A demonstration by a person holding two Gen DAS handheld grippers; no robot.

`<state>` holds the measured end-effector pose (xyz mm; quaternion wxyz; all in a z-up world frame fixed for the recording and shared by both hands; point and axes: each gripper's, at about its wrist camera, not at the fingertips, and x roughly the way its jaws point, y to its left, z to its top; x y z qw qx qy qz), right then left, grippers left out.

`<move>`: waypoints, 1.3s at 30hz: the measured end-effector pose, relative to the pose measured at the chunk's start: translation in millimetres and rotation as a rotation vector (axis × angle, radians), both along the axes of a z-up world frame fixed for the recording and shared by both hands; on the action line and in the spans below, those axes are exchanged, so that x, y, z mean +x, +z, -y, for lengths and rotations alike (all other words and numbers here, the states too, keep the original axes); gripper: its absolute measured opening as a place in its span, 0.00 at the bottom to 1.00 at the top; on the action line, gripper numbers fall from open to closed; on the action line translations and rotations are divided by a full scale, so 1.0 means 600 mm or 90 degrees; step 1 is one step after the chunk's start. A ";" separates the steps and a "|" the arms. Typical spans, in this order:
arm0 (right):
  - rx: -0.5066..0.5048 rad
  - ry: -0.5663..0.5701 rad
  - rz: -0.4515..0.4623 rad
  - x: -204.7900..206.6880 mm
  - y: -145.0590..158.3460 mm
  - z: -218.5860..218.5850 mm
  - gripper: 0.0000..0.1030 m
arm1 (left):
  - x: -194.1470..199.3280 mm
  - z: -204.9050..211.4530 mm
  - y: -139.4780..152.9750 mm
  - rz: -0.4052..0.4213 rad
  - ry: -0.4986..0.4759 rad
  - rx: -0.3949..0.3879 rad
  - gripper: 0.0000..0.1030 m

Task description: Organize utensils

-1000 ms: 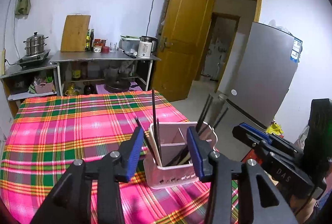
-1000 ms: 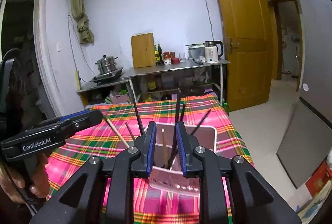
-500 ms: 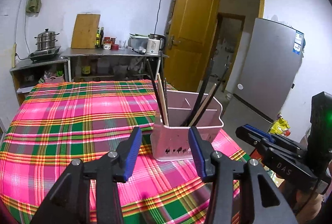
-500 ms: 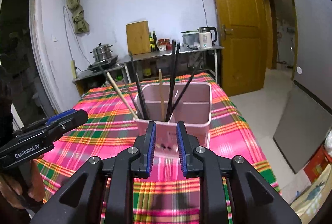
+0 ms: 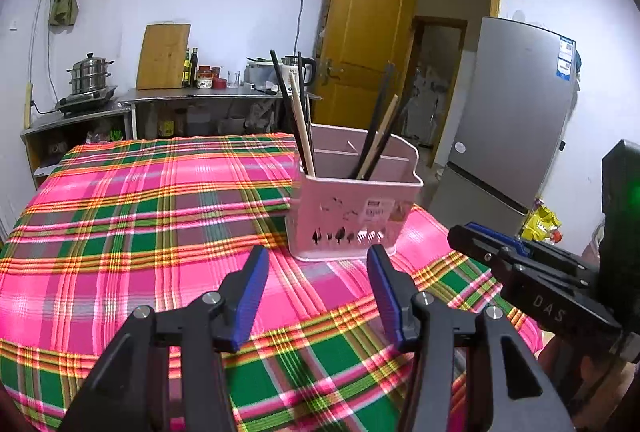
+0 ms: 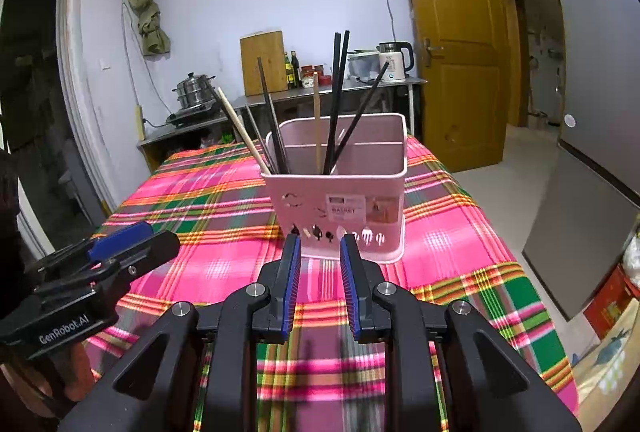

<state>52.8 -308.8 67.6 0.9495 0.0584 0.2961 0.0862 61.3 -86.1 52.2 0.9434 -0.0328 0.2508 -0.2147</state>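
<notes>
Chopsticks stand in the basket on the table; apparently shelving behind.

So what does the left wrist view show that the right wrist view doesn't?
Only the left wrist view shows the right tongs from the side, the full refrigerator front and a yellow bag on the floor.

Only the right wrist view shows the left tongs from the side, the "BASKET" label facing the camera, and the dark doorway at far left.

Both show the pink utensil basket holding chopsticks, the plaid tablecloth, kettle and cutting board.
</notes>
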 end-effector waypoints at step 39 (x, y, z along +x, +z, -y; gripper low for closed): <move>-0.018 -0.008 -0.010 -0.018 -0.010 -0.008 0.20 | -0.016 0.001 -0.013 0.005 0.011 0.011 0.52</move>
